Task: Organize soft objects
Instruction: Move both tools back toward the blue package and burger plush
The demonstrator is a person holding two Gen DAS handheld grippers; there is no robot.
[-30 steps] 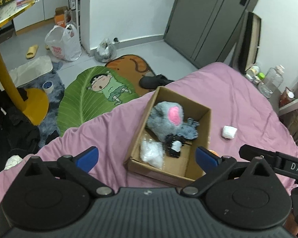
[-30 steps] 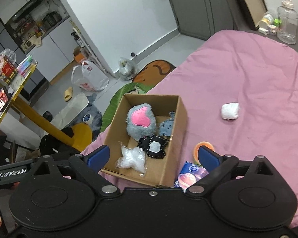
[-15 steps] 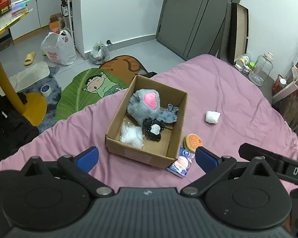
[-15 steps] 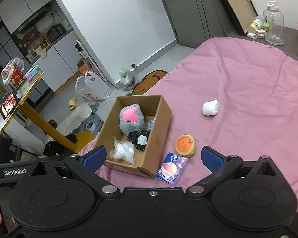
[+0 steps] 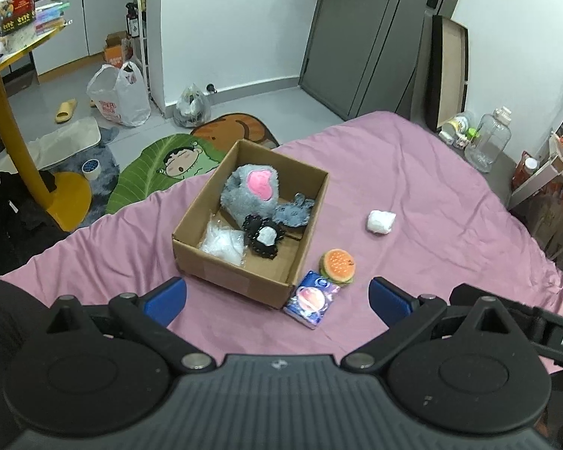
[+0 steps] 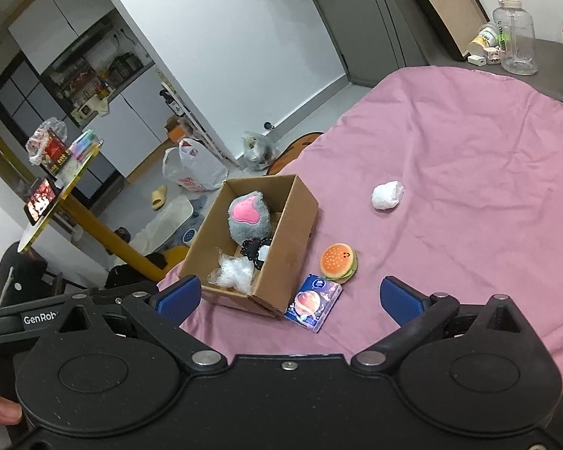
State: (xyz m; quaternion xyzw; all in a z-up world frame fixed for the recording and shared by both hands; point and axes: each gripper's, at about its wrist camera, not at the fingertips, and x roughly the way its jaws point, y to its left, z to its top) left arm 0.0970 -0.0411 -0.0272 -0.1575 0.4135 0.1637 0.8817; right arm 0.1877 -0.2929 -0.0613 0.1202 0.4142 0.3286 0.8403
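My left gripper point(image 5: 277, 298) hangs with its blue pads spread wide and nothing between them, above the pink bed point(image 5: 413, 172); my right gripper point(image 6: 289, 296) is likewise spread to its widest, empty, over the same sheet. All places below are given relative to the cardboard box point(image 5: 240, 277), which sits open-topped on the bed just beyond both grippers. Inside the box: a grey plush with a pink patch point(image 5: 253, 191) against the far wall, a small grey soft toy point(image 5: 294, 212) beside it toward the right wall, a black-and-white soft piece point(image 5: 264, 238) at the centre, and a clear crinkled bag point(image 5: 223, 243) in the near left corner. Outside the box: a blue and purple packet point(image 5: 313, 300) lies touching or nearly touching the near right corner; a burger-shaped soft toy point(image 5: 337, 266) lies just right of the right wall, next to the packet; a white wad point(image 5: 381, 221) lies farther right, well apart from the box. Beyond the box's far side, off the bed, a leaf-shaped floor mat point(image 5: 161, 172) covers the floor, with a yellow table point(image 5: 15, 123) farther left. A clear water bottle point(image 5: 488, 142) stands far right of the box, past the bed's edge.
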